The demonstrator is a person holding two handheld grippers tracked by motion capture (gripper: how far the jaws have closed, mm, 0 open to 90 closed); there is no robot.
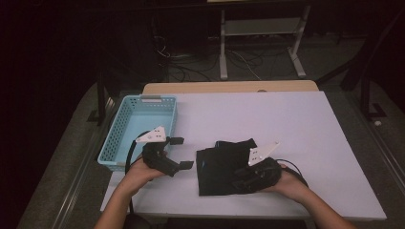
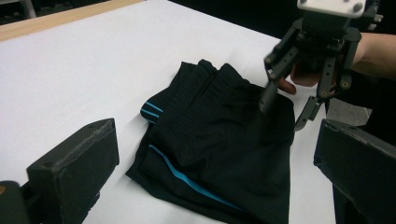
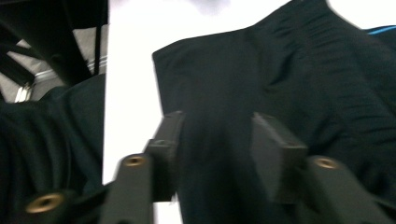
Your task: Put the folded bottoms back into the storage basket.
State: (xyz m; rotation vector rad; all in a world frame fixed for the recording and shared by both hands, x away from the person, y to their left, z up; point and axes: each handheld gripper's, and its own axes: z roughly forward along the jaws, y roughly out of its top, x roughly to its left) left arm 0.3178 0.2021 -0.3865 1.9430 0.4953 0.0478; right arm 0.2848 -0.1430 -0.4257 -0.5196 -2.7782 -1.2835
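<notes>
White table (image 1: pixel 286 124) takes up the middle of the high view, wooden edge along its far side; dark floor and a metal frame with cables sit in the upper part of the frame. Light blue basket (image 1: pixel 125 136) at the table's left edge, nothing visible inside it from here. Black shorts (image 1: pixel 220 171) lie lower centre of the high view, just right of my left gripper (image 1: pixel 182 152) and well short of the basket. Garment looks already folded into a compact, roughly square packet; my guess is the folding is mostly done and what remains is a last tidy and the move into the basket. Fabric is thin and matte black, gathered ribbing at the waistband, bright blue stripes (image 2: pixel 187 179) running along the seams in the left gripper view. My left gripper has its jaws spread wide, nothing between them, aimed at the packet's near edge. My right gripper (image 2: pixel 285 105) sits over the packet's right side, jaws part way apart with cloth lying between them; pads look clear of it, not pinching
</notes>
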